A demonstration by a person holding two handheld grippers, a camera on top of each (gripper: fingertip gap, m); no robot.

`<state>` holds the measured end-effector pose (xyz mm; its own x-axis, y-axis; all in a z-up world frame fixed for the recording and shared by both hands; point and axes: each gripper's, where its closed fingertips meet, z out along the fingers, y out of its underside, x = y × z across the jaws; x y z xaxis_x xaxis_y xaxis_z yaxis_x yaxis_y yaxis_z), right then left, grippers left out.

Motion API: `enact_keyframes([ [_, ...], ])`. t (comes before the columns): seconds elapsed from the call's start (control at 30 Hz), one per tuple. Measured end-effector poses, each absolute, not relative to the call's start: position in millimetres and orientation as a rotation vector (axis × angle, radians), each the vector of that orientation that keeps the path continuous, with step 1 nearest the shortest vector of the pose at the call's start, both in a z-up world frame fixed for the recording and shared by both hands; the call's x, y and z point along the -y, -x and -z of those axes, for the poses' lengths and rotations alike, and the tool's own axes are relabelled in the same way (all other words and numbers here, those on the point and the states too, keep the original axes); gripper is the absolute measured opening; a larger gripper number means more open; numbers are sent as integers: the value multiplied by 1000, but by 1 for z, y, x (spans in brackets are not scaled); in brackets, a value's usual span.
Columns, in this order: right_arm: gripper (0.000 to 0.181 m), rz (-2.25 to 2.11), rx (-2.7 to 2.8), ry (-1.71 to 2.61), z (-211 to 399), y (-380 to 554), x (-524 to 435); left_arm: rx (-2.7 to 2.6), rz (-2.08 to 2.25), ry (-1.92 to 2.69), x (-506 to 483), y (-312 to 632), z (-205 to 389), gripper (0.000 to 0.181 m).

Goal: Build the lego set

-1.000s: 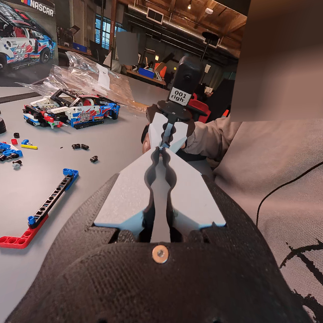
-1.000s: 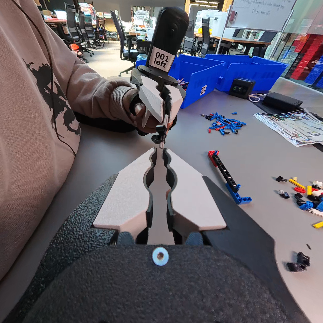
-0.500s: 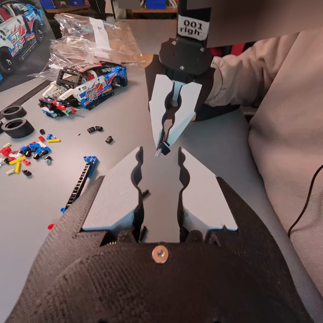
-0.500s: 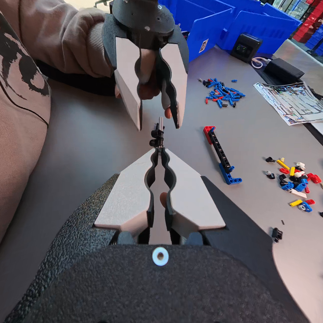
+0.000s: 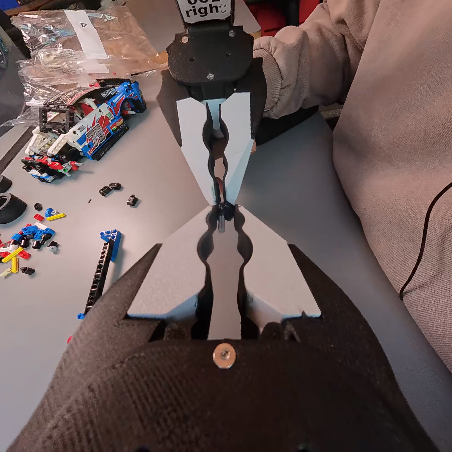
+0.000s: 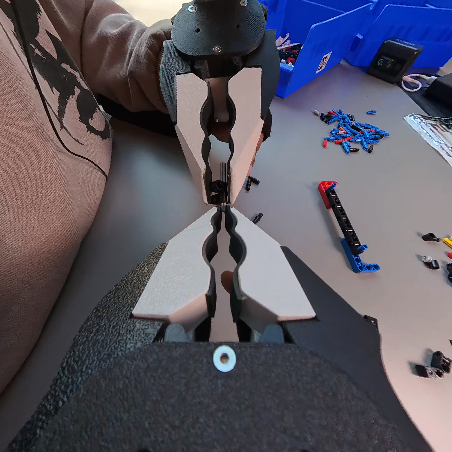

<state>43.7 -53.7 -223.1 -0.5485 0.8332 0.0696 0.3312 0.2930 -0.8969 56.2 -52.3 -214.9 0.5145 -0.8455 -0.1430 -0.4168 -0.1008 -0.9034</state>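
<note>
My left gripper (image 5: 223, 208) is shut on a small black connector (image 5: 227, 212) that has a thin grey axle (image 5: 221, 223) through it. My right gripper (image 6: 221, 208) meets it tip to tip and is shut on the axle's other end. In the right wrist view the left gripper (image 6: 217, 201) comes down from above with the connector (image 6: 216, 186) and axle (image 6: 223, 171) between its fingers. In the left wrist view the right gripper (image 5: 221, 203) comes from above. Both are held above the grey table in front of the person's body.
A part-built race car (image 5: 85, 132) stands at the far left beside plastic bags (image 5: 73, 44) and tyres (image 5: 9, 208). A black beam with blue and red ends (image 6: 342, 220) lies on the table. Loose pieces (image 5: 24, 242), a pile of blue pins (image 6: 352, 132) and blue bins (image 6: 318, 49) are nearby. My left and right fingertips are right by each other. Both grippers' tips are roughly 30 cm from the part-built race car (image 5: 85, 132).
My left gripper was open half a second ago; it has moved in and closed on the connector. My right gripper has kept hold of the axle and both have tilted downwards.
</note>
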Motion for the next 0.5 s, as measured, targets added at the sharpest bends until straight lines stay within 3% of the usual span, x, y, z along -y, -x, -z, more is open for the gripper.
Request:
enact_keyframes([
  [0.5,1,-1339,2019,1068,220,-49,56,-1010,603,1725,55,-56,212,13],
])
